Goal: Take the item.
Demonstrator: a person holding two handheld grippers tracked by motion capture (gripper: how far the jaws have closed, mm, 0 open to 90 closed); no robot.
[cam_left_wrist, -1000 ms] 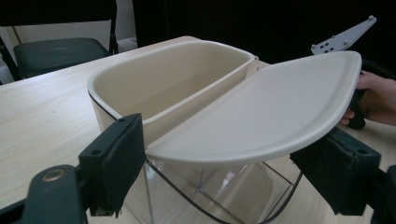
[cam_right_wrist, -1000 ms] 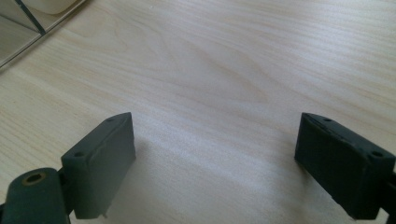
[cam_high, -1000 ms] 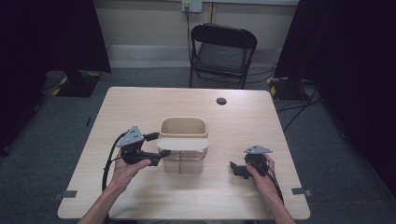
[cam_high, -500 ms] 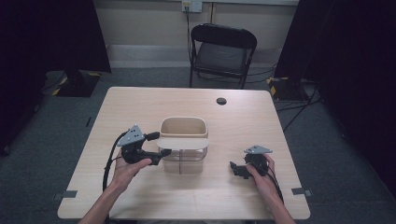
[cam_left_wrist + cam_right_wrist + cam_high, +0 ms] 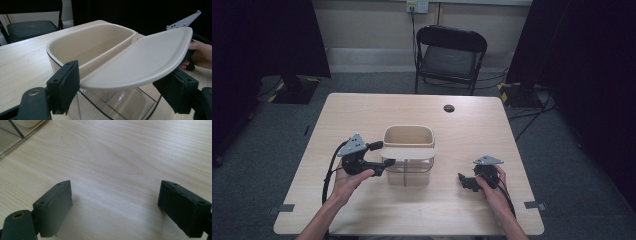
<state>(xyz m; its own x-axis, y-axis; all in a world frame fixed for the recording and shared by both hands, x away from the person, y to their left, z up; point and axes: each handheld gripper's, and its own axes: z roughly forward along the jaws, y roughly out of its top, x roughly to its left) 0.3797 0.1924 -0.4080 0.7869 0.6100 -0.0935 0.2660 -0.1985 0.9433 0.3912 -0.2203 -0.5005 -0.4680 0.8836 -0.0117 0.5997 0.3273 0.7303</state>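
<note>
Left gripper view: left gripper (image 5: 120, 92) jaws, just closing, straddle the lid (image 5: 140, 60) edge; light, stiff, slick. Right gripper (image 5: 115, 207), wide, at bin's (image 5: 408, 136) four o'clock.

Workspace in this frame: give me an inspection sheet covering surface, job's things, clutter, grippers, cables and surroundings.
Surface: light wooden table, bare around the work.
Job's things: clear bin with a cream insert in its far half; cream lid lies level across the near half.
Clutter: one small dark round thing near the far edge; too small to identify.
Grippers: left gripper has the lid's edge between its jaws, which have just been closing; pads not yet pressing it. Right gripper open over bare wood, right of the bin.
Cables: black cable loops from the left gripper; more cables on the floor at the right.
Surroundings: folding chair beyond the table, dark curtains both sides, grey carpet.
</note>
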